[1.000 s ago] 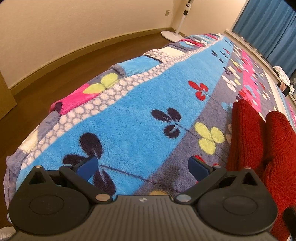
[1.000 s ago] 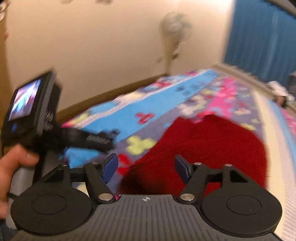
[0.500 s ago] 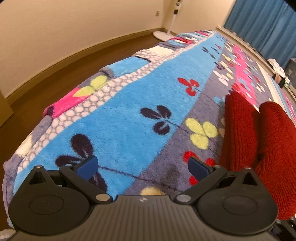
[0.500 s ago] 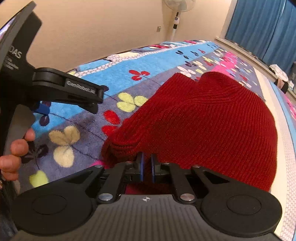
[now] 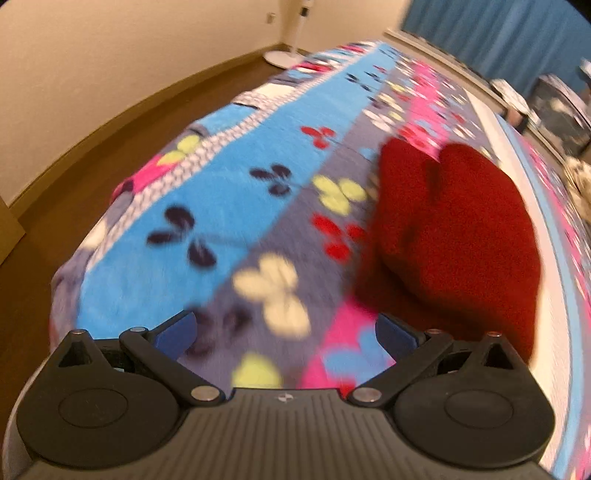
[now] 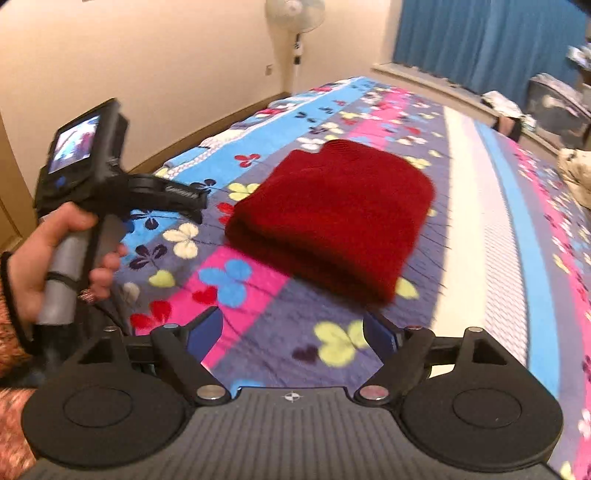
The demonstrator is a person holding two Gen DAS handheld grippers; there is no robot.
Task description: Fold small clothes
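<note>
Both tongs spread wide and empty: right gripper [image 6: 293, 332] nearest, jaws opening with nothing but blanket [image 6: 258, 354] between them; left gripper [image 5: 286, 330] likewise released, clear of cloth, seen at left in a hand [image 6: 55, 266]. Beyond, folded red knit [image 6: 332, 218] lying flat mid-blanket, just right of the left gripper, touched by neither. Farther off, fan [image 6: 295, 22] and curtain [image 6: 487, 40]. Risk, judged only: soft fold springing open now unpinned, or a passing finger snagging the near edge and undoing it.
</note>
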